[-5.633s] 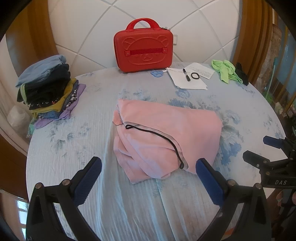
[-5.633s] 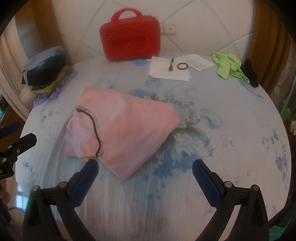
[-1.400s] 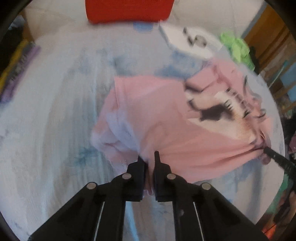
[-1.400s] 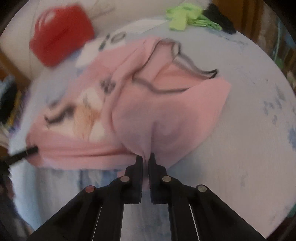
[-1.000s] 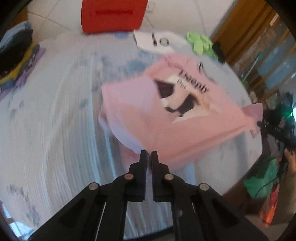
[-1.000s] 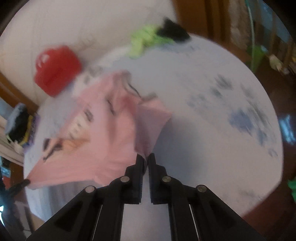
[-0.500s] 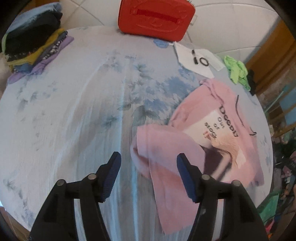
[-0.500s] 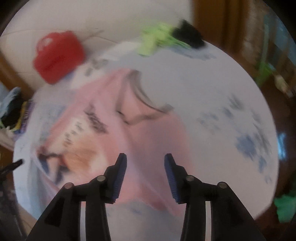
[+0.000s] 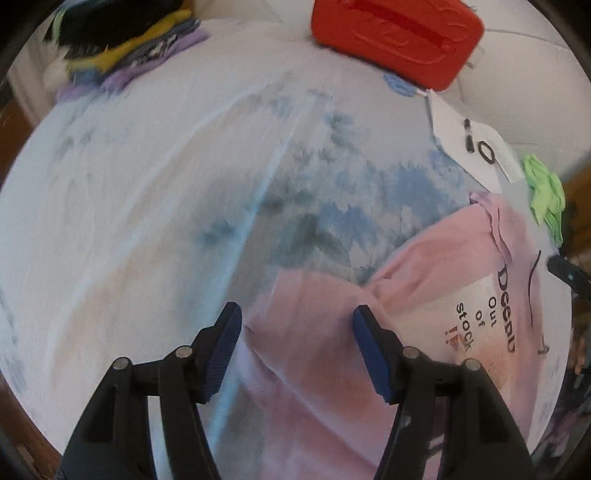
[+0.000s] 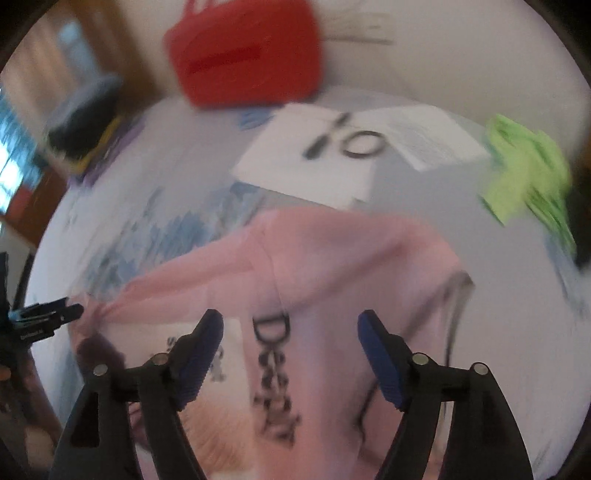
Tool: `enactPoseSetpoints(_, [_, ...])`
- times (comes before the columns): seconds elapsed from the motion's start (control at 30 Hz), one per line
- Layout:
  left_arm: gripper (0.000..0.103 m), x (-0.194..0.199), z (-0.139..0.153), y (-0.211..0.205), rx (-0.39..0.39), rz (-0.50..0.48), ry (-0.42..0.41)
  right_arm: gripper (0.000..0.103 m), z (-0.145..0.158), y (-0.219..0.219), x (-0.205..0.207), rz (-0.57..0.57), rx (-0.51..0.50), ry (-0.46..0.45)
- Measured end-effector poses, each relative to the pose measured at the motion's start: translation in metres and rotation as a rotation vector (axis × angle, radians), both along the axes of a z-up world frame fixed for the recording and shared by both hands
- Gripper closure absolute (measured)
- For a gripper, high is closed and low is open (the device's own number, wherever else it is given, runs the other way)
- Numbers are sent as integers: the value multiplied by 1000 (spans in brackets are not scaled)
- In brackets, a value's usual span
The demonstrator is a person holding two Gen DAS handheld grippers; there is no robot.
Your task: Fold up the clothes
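The left gripper (image 9: pixel 297 330) is hovering over the pink T-shirt (image 9: pixel 424 332) with its jaws standing apart; a sleeve is lying beneath the gap, and the pads are pressing on nothing. The shirt is lying spread, print side up, on the right part of the desk (image 9: pixel 147 221), its long axis running from the near edge toward the papers (image 9: pixel 454 129), collar end farther from the camera. In the blurred right wrist view, the right gripper (image 10: pixel 290 343) is hanging above the shirt's black lettering (image 10: pixel 275 376), its jaws opening and holding nothing. Farther off, a stack of clothes (image 9: pixel 122 44) is sitting at the left, a red case (image 9: pixel 399 33) in the middle, and a green cloth (image 9: pixel 546 192) at the right.
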State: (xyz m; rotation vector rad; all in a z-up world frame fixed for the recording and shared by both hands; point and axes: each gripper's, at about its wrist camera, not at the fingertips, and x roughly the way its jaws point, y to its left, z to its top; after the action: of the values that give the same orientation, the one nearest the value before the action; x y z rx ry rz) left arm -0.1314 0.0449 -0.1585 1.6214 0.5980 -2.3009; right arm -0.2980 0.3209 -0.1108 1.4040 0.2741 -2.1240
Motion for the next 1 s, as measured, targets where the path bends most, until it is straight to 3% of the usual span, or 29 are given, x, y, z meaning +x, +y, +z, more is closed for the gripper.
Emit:
enactPoseSetpoints(0.07, [48,5,-6,11,-14,16,-13,14,-14,-14,-8,83,30,-1])
enactPoseSetpoints(0.1, [68,8,-9,16,-21,22,-16,14,-21,-22,-10,129,57,10])
enactPoseSetpoints(0.13, [80,10,-11,22,-29,29,-20,14,-29,-30,-12,174,85,20])
enactPoseSetpoints(0.23, [92,18,-10,33,-81,55,-32,18,-51,-40,-21,235,150,7])
enactPoseSetpoints(0.27, [93,21,-7,37,-101,68,-36,53,-57,-40,-26,239,147,-23])
enactPoseSetpoints(0.3, [93,29,0,40,-112,81,-18,97,-61,-38,-31,239,139,-46])
enactPoseSetpoints(0.37, [94,48,15,48,-132,103,24,99,-52,-28,-37,207,128,-2])
enactPoseSetpoints(0.5, [94,101,27,63,-121,113,21,99,-3,43,-49,41,-79,40])
enactPoseSetpoints(0.6, [94,128,20,68,-81,99,-15,99,5,110,-49,-74,-107,32])
enactPoseSetpoints(0.67, [91,138,20,71,-70,88,-33,99,-7,148,-47,-128,-84,-12])
enactPoseSetpoints(0.73, [75,145,27,74,-64,86,-29,99,-22,175,-43,-162,-48,-51])
enactPoseSetpoints(0.9, [68,144,83,79,-124,85,96,98,-51,190,-27,-152,-13,-113])
enactPoseSetpoints(1.0, [45,124,99,77,-134,70,143,97,-60,189,-26,-148,-12,-127])
